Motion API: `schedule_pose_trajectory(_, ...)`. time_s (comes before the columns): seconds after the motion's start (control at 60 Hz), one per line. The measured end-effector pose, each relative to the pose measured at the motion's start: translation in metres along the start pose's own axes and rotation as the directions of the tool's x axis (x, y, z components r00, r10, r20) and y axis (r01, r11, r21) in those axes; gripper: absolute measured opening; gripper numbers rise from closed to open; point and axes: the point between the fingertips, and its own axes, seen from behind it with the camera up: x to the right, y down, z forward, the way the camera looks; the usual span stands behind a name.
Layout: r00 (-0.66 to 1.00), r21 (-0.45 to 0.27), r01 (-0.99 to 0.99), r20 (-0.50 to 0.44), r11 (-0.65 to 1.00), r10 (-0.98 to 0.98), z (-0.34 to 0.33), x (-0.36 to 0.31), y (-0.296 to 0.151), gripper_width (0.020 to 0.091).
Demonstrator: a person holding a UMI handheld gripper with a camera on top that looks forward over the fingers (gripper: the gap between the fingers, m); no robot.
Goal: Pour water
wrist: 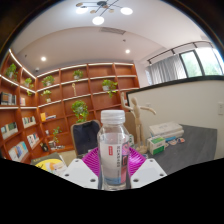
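Farthest left, wooden bookshelves (40,100) run along the wall, with potted plants (79,107) on the ledges; a chair (85,135) stands just left of centre, behind the bottle.

At centre, a clear plastic water bottle (114,150) stands upright between the fingers of the tool (114,165). Its white cap (113,117) is on, and a pale label with a red mark wraps the middle. It looks thin-walled and smooth: light if part empty, heavier if full, and likely to dent or slip under a hard squeeze. How much water it carries I cannot tell. The labelled waist, where the wall is straight, seems the best place to hold it, and that is where the pink pads (95,160) sit now.

The pads press close against both sides of the bottle with no gap showing, so the tool appears clenched on it. Its base is hidden, so whether it is lifted or resting I cannot say. The cap would need to come off before pouring.

To the right, a dark bench (190,150) carries a stack of small boxes (165,133), under a curtained window (185,66).
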Motion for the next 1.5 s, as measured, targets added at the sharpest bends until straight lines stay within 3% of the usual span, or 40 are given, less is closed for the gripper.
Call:
schedule_pose_trajectory(0.2, 0.983, 0.017, 0.175, -0.055, 0.984, -0.173, 0.036, 0.039, 0.033, 0.0351)
schedule_pose_trajectory(0.317, 0.959, -0.044, 0.266, -0.088, 0.963, -0.269, 0.05, 0.061, 0.06, 0.035)
schedule_pose_trajectory(0.433, 0.965, -0.077, 0.251, -0.058, 0.965, -0.255, 0.063, 0.069, 0.094, 0.0354)
schedule_pose_trajectory(0.483, 0.972, -0.037, 0.228, -0.055, 0.973, -0.23, 0.065, 0.069, 0.09, 0.0357)
schedule_pose_trajectory(0.667, 0.985, -0.01, 0.167, -0.037, 0.986, -0.168, 0.062, 0.074, 0.089, 0.0395)
schedule_pose_trajectory(0.8, 0.993, -0.006, 0.113, -0.043, 0.994, -0.113, 0.057, 0.076, 0.089, 0.051)
schedule_pose_trajectory(0.9, 0.998, -0.042, 0.06, 0.036, 0.997, -0.058, 0.05, 0.053, 0.098, 0.0784)
schedule_pose_trajectory(0.967, 0.995, -0.053, 0.036, 0.098, 0.998, -0.03, 0.034, 0.046, 0.095, 0.0864)
schedule_pose_trajectory(1.217, 0.98, -0.069, 0.101, 0.177, 0.992, -0.087, -0.066, 0.044, 0.083, 0.0852)
schedule_pose_trajectory(1.5, 0.972, -0.051, 0.199, 0.136, 0.979, -0.191, -0.155, 0.081, 0.048, 0.0854)
